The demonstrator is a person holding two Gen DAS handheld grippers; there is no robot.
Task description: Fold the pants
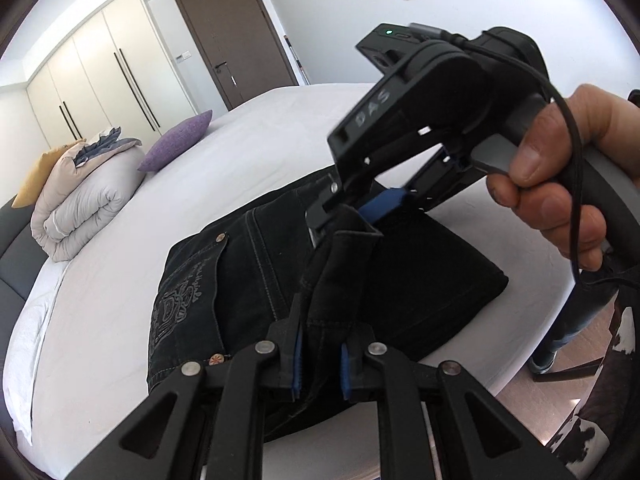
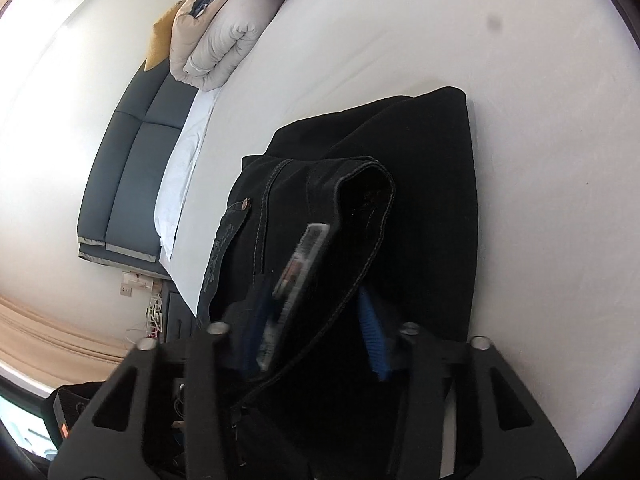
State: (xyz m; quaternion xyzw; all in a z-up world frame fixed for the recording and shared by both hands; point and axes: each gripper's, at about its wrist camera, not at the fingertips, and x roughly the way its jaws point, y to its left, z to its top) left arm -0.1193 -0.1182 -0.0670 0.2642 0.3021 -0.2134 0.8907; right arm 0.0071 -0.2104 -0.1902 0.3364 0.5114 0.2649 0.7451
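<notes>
So there's a pair of black jeans (image 1: pixel 248 280) lying on the white bed (image 1: pixel 120 248), already folded over into a thick dark slab, sitting near the foot-side edge of the bed. Back pocket with pale embroidery (image 1: pixel 180 304) and copper rivets faces up on the part of the jeans nearest the rolled duvet.

The left gripper (image 1: pixel 320 364) is clamped down on a bunched-up fold of the denim, blue pads (image 1: pixel 297 360) pinching it from both sides, with the fabric rising up between them. The right gripper (image 1: pixel 348 216) is right behind it on the same raised bit of cloth. A person's hand (image 1: pixel 568 184) squeezes its grip and a black cable loops past the knuckles. From the right gripper's own camera the hem edge (image 2: pixel 360 184) of the jeans curls up between the blue pads (image 2: pixel 372 340). The jaws look only partly closed, and it's too blurry to tell if they're actually biting the fabric.

Beyond the jeans, toward the headboard (image 2: pixel 132 168), there's a rolled cream duvet (image 1: pixel 84 200), a mustard pillow (image 1: pixel 40 172) behind it and a purple cushion (image 1: pixel 176 144) next to it. Past the bed from the jeans: a brown door (image 1: pixel 236 36) and cream wardrobe doors (image 1: pixel 100 76).
</notes>
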